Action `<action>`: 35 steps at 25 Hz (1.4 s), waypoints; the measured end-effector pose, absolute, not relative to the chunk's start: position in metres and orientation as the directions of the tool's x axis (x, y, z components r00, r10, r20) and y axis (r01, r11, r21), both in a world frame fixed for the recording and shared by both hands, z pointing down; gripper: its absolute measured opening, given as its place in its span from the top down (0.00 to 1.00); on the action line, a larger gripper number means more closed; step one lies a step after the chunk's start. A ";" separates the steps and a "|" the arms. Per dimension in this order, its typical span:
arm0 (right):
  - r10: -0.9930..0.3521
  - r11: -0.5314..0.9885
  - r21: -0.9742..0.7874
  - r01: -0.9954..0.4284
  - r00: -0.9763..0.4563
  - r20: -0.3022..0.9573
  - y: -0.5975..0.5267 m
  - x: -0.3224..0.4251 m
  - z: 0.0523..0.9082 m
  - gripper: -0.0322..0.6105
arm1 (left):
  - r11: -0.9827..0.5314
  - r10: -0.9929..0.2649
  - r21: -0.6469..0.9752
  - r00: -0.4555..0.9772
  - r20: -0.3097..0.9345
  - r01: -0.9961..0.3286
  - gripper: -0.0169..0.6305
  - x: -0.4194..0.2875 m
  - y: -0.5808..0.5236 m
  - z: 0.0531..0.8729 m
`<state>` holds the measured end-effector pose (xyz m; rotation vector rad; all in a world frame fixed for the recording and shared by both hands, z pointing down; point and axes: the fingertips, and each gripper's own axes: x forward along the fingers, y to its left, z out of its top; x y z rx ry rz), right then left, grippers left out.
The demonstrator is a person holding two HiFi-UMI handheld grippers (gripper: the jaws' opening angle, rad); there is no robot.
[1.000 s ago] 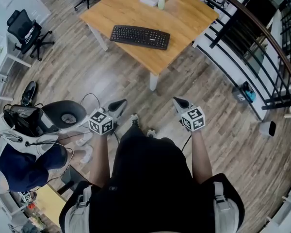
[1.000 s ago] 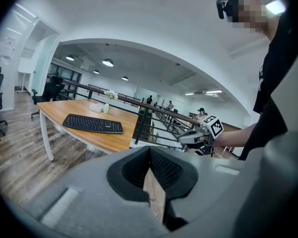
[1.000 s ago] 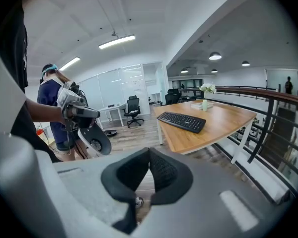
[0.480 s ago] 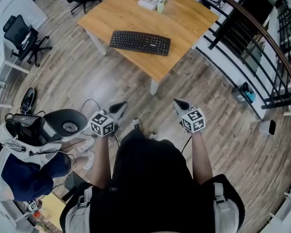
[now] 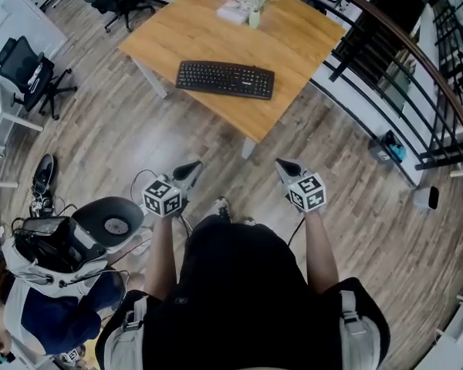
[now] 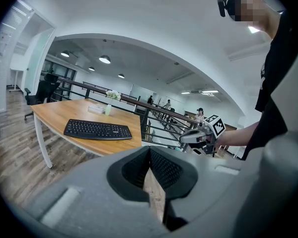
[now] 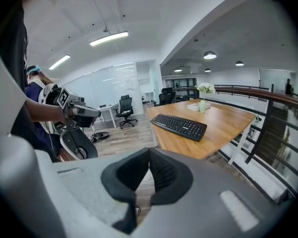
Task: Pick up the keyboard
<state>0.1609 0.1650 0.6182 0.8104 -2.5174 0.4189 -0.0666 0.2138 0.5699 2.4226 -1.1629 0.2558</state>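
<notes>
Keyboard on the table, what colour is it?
Black. The keyboard shows best in the head view.

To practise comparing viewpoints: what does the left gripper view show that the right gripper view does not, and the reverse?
Only the left gripper view: the right gripper and distant people. Only the right gripper view: the left gripper and a round grey seat below it. Both: the keyboard lying on the wooden table, with a vase of flowers behind it.
</notes>
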 end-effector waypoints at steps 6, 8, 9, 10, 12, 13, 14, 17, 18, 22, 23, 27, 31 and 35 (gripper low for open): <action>-0.478 0.770 -0.136 -0.623 -0.705 0.523 0.151 0.135 0.624 0.95 | -0.564 -0.677 0.314 0.645 0.354 -0.764 0.96 -0.094 0.196 0.580; -0.482 0.768 -0.134 -0.627 -0.703 0.523 0.146 0.126 0.626 0.95 | -0.569 -0.673 0.312 0.648 0.356 -0.761 0.96 -0.103 0.190 0.581; -0.484 0.767 -0.134 -0.627 -0.703 0.521 0.143 0.122 0.626 0.95 | -0.571 -0.672 0.309 0.649 0.357 -0.761 0.96 -0.108 0.187 0.581; -0.485 0.767 -0.134 -0.627 -0.703 0.519 0.141 0.117 0.626 0.95 | -0.572 -0.672 0.307 0.649 0.357 -0.761 0.96 -0.112 0.185 0.580; -0.486 0.769 -0.131 -0.626 -0.705 0.517 0.136 0.108 0.626 0.95 | -0.572 -0.674 0.303 0.647 0.357 -0.762 0.96 -0.122 0.180 0.581; -0.485 0.771 -0.128 -0.624 -0.706 0.517 0.134 0.103 0.626 0.95 | -0.570 -0.676 0.302 0.645 0.357 -0.764 0.96 -0.127 0.178 0.581; -0.483 0.774 -0.125 -0.621 -0.706 0.517 0.132 0.098 0.627 0.95 | -0.567 -0.678 0.302 0.643 0.357 -0.766 0.96 -0.132 0.176 0.581; -0.478 0.780 -0.117 -0.614 -0.706 0.522 0.127 0.087 0.630 0.95 | -0.562 -0.680 0.303 0.638 0.360 -0.770 0.96 -0.141 0.172 0.583; -0.477 0.781 -0.117 -0.613 -0.707 0.523 0.125 0.085 0.631 0.95 | -0.560 -0.681 0.302 0.637 0.363 -0.771 0.96 -0.143 0.171 0.584; -0.468 0.783 -0.128 -0.609 -0.711 0.525 0.121 0.083 0.636 0.95 | -0.548 -0.685 0.304 0.627 0.372 -0.779 0.96 -0.146 0.166 0.588; -0.465 0.783 -0.131 -0.608 -0.712 0.527 0.119 0.084 0.637 0.95 | -0.544 -0.686 0.306 0.624 0.374 -0.781 0.96 -0.146 0.165 0.589; -0.460 0.780 -0.140 -0.610 -0.710 0.534 0.105 0.093 0.641 0.95 | -0.527 -0.696 0.310 0.611 0.378 -0.792 0.96 -0.143 0.156 0.589; -0.450 0.784 -0.144 -0.603 -0.713 0.537 0.083 0.104 0.641 0.95 | -0.505 -0.705 0.311 0.592 0.390 -0.805 0.96 -0.136 0.143 0.589; -0.456 0.782 -0.145 -0.606 -0.716 0.528 0.057 0.115 0.636 0.95 | -0.492 -0.710 0.310 0.581 0.398 -0.814 0.96 -0.125 0.130 0.587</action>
